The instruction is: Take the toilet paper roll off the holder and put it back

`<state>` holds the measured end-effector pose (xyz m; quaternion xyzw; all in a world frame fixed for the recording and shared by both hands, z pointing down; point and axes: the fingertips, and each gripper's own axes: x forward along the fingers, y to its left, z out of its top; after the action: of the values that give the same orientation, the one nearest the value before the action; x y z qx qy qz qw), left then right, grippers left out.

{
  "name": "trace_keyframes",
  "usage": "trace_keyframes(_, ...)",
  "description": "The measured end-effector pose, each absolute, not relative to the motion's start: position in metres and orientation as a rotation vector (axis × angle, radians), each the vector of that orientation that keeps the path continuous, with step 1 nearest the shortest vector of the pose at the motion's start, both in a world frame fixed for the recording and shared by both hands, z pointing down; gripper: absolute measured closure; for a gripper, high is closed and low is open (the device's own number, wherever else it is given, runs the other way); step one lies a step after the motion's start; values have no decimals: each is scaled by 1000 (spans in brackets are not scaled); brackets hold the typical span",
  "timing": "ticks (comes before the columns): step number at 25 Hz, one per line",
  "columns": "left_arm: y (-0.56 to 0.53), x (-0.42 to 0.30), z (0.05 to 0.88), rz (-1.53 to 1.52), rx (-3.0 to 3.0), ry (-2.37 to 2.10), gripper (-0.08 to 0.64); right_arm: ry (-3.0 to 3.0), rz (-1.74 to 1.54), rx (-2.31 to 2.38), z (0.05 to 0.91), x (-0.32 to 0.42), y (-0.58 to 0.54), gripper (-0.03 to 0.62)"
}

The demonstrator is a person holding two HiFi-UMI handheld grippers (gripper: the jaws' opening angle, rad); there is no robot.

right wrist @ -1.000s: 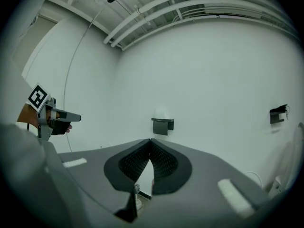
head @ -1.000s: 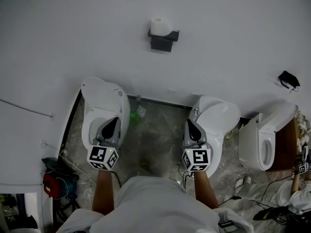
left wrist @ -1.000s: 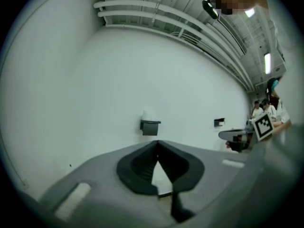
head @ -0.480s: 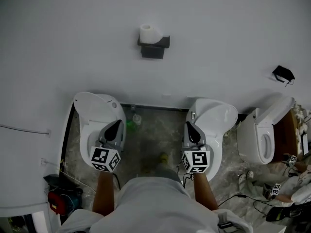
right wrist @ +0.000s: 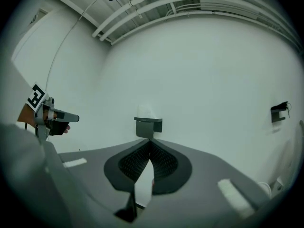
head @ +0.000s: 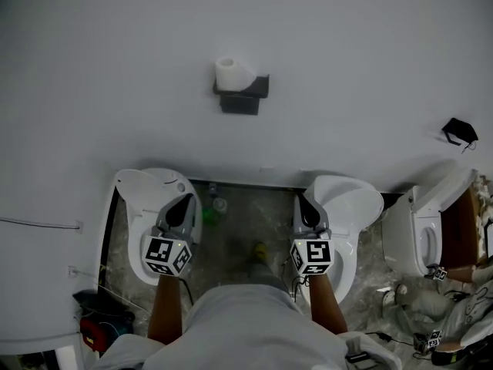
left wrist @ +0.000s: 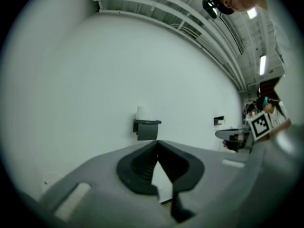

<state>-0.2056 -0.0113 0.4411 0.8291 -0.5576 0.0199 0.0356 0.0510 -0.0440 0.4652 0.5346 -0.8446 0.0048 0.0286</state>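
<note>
A white toilet paper roll [head: 233,73] stands on top of a dark holder [head: 243,99] fixed to the white wall. My left gripper [head: 182,204] and right gripper [head: 305,205] are held side by side, well short of the wall, both shut and empty. In the left gripper view the roll [left wrist: 142,112] and holder [left wrist: 147,129] show just above the closed left gripper [left wrist: 157,143]. The right gripper view has the roll [right wrist: 147,112] and holder [right wrist: 148,127] straight ahead of the closed right gripper [right wrist: 150,140].
Three white toilets stand along the wall: left [head: 142,187], middle [head: 353,199], right [head: 431,233]. A second dark holder [head: 460,132] hangs at the far right. A green bottle [head: 209,215] and cables lie on the stone floor; a red tool [head: 91,334] is lower left.
The person and both grippers have moved nearer the wall; in the head view the holder and roll now sit lower and further left. Both grippers stay shut.
</note>
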Motion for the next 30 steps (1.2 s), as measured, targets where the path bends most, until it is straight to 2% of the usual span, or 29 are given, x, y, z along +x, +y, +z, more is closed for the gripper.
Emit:
trace_keyframes(16, -200, -196, 425, 56, 2453, -1883, 561, -2701, 16, 1531, 447, 69, -258, 594)
trace_keyframes(30, -253, -186, 409, 54, 2477, -1875, 561, -2709, 12, 1476, 441, 62, -303, 594)
